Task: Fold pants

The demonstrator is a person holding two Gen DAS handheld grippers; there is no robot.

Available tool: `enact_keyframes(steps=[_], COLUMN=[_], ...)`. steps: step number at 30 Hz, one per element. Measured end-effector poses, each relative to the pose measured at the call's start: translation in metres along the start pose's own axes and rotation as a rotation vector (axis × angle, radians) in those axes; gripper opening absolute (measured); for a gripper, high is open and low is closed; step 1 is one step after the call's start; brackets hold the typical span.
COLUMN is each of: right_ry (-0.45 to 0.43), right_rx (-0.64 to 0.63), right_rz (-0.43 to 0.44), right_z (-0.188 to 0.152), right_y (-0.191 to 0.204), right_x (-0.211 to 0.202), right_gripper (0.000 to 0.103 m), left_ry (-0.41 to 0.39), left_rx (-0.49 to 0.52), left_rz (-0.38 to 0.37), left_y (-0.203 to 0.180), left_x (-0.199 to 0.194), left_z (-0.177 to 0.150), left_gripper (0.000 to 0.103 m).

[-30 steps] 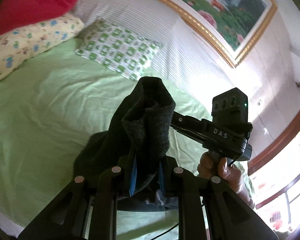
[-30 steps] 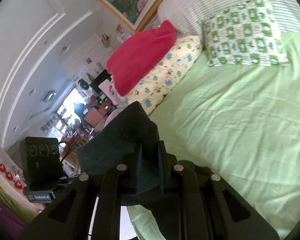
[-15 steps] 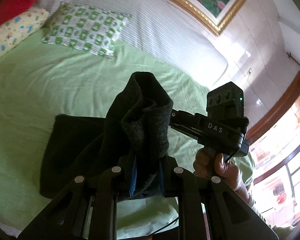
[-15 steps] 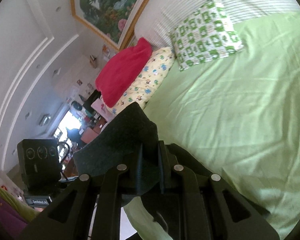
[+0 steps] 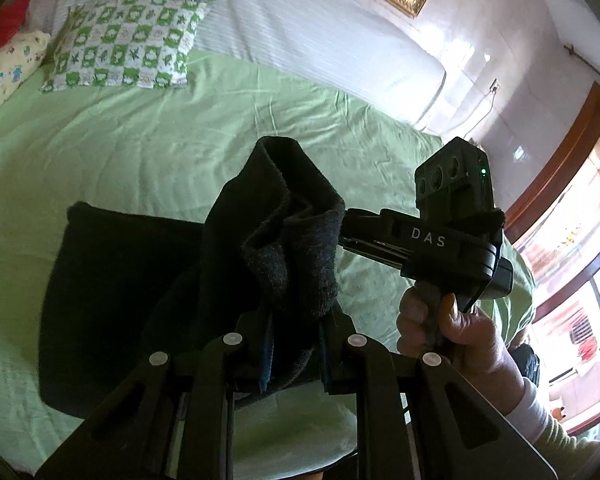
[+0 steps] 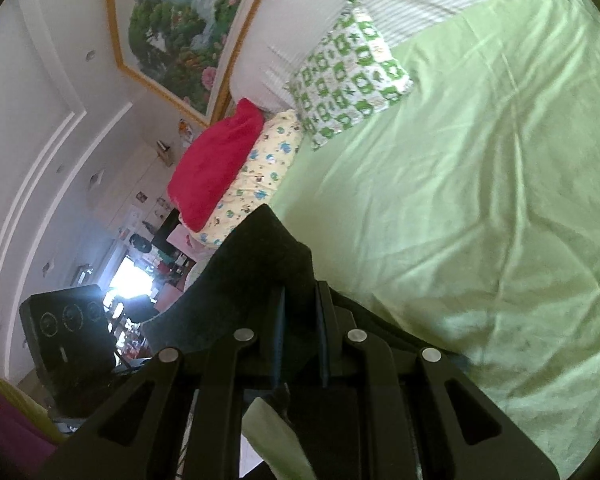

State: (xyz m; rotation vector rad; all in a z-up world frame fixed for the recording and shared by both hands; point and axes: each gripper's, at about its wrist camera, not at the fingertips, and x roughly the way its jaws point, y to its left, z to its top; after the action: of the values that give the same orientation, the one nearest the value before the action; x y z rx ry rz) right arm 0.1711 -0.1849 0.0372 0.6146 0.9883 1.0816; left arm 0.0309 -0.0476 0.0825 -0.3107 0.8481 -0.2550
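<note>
The dark pants (image 5: pixel 112 304) lie partly on the green bed sheet (image 5: pixel 140 148), with one end lifted. My left gripper (image 5: pixel 294 344) is shut on a bunched end of the pants, which stands up between its fingers. My right gripper (image 6: pixel 298 340) is shut on another part of the pants (image 6: pixel 256 276) and holds it above the sheet (image 6: pixel 460 200). In the left wrist view the right gripper's body (image 5: pixel 440 240) shows to the right, held in a hand, with its fingertips hidden behind the fabric.
A green-and-white checked pillow (image 5: pixel 128 56) lies at the head of the bed, with a yellow patterned pillow (image 6: pixel 256 184) and a red cushion (image 6: pixel 216 168) beside it. A white striped headboard (image 5: pixel 300 28) and a framed painting (image 6: pixel 180 28) stand behind.
Both grippers have risen and swung with the pants still gripped. More of the dark fabric now lies spread on the sheet in the left wrist view.
</note>
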Motion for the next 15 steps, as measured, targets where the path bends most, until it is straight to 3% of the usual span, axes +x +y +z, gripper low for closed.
enact_keyframes(steps=[10, 15], right_ry=[-0.009, -0.025], right_rx=[0.038, 0.048], right_rz=[-0.05, -0.134], right_z=[-0.015, -0.019], right_y=[-0.021, -0.022], right_x=[-0.01, -0.024], right_gripper=[0.017, 0.019], left_ry=[0.053, 0.072], left_rx=[0.043, 0.055], left_rz=[0.0, -0.008], left_y=[-0.005, -0.005], left_x=[0.025, 0.028], left_z=[-0.011, -0.014], left_gripper=[0.018, 0.024])
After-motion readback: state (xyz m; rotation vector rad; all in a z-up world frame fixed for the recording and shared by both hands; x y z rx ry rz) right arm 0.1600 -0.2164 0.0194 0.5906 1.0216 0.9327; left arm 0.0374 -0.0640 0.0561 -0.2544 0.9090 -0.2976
